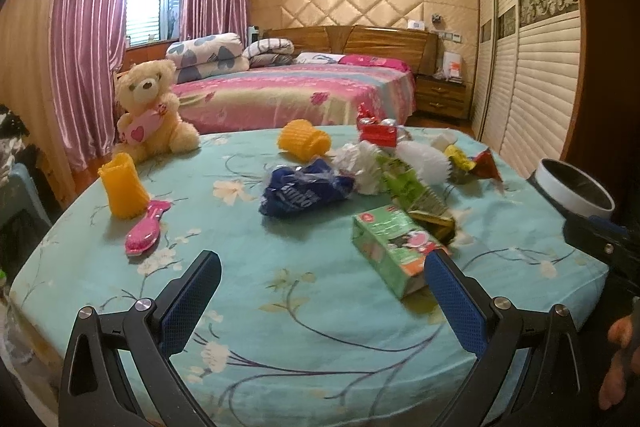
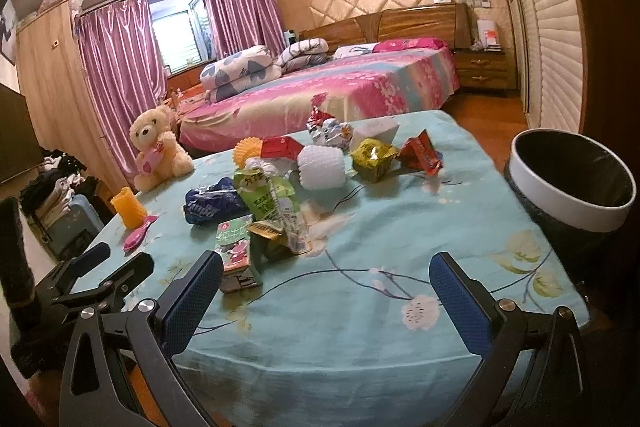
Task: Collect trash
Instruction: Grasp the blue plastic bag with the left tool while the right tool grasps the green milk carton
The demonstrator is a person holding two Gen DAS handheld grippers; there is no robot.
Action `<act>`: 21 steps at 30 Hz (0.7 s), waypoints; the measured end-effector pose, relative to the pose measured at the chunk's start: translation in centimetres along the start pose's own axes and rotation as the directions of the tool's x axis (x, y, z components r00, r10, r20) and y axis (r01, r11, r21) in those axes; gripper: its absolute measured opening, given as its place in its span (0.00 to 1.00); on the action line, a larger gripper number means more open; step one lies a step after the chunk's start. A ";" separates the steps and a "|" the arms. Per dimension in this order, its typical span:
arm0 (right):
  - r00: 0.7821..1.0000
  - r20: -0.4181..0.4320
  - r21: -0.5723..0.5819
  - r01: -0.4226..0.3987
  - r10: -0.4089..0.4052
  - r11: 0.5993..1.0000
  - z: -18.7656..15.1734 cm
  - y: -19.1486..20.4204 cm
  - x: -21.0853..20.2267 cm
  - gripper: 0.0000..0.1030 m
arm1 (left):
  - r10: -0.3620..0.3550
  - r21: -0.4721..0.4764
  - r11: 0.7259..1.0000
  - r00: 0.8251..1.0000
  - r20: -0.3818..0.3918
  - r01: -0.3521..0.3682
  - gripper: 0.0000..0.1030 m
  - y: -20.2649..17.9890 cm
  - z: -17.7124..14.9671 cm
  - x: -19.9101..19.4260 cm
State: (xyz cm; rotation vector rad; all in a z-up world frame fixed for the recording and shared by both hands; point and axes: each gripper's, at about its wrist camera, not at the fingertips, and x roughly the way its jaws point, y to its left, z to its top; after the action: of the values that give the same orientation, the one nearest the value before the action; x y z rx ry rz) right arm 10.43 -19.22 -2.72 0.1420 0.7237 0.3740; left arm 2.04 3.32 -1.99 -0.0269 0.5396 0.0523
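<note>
**Picking up the first piece of trash: green milk carton**

State at this moment:
- Left gripper [image 1: 322,301]: jaws spread wide, nothing between them, poised above the near edge of the table covered in a turquoise floral cloth [image 1: 280,327].
- Right gripper [image 2: 326,301]: jaws likewise spread wide and empty, poised over the same cloth.
- Nearest trash: flattened green rectangular milk carton with pink print [image 1: 394,247], lying just ahead of the left gripper's right-hand finger and apparently touching its tip; seen from the right wrist, just ahead of that gripper's left-hand finger.
- Farther ahead of both grippers: crumpled dark blue plastic snack bag [image 1: 304,191], white foam fruit net [image 2: 322,167], red wrappers.
- Round black bin with white rim [image 2: 576,183]: ahead and to the right of the right gripper, beside the table.

Procedure, as judged from the layout:
1. Shift left gripper rightward until carton sits centred between fingers.
2. Lower until pads straddle the carton's narrow sides.
3. Close firmly; thin card likely to buckle, so grip near the folded end.
4. Lift clear of neighbouring green wrapper to avoid dragging it.
5. Leave yellow mesh sleeves, pink hairbrush and cream plush bear untouched.
</note>
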 end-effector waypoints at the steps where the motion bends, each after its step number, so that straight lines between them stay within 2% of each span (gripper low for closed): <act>1: 1.000 -0.004 -0.005 -0.006 0.006 1.000 -0.1 0.2 0.2 1.00 | 0.008 0.001 1.000 1.000 -0.002 -0.008 0.98 0.3 0.1 0.3; 9: 0.996 -0.068 -0.059 -0.063 0.059 0.996 -0.7 2.9 2.3 0.97 | 0.032 -0.022 0.999 0.998 -0.050 -0.033 0.90 3.2 0.8 3.3; 17: 0.981 -0.165 -0.092 -0.116 0.100 0.989 -1.4 5.5 6.0 0.88 | -0.041 -0.038 0.999 0.993 -0.114 0.036 0.90 5.2 2.3 7.7; 21: 0.971 -0.220 -0.094 -0.121 0.098 0.988 -1.9 6.1 8.1 0.79 | -0.071 -0.033 0.997 0.986 -0.153 0.066 0.88 6.3 3.3 10.5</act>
State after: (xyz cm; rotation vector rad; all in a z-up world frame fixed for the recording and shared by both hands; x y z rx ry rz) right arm 12.98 -10.49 -7.56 0.0400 0.9097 0.5383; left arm 12.41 10.14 -4.63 -0.0774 0.6926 -0.0096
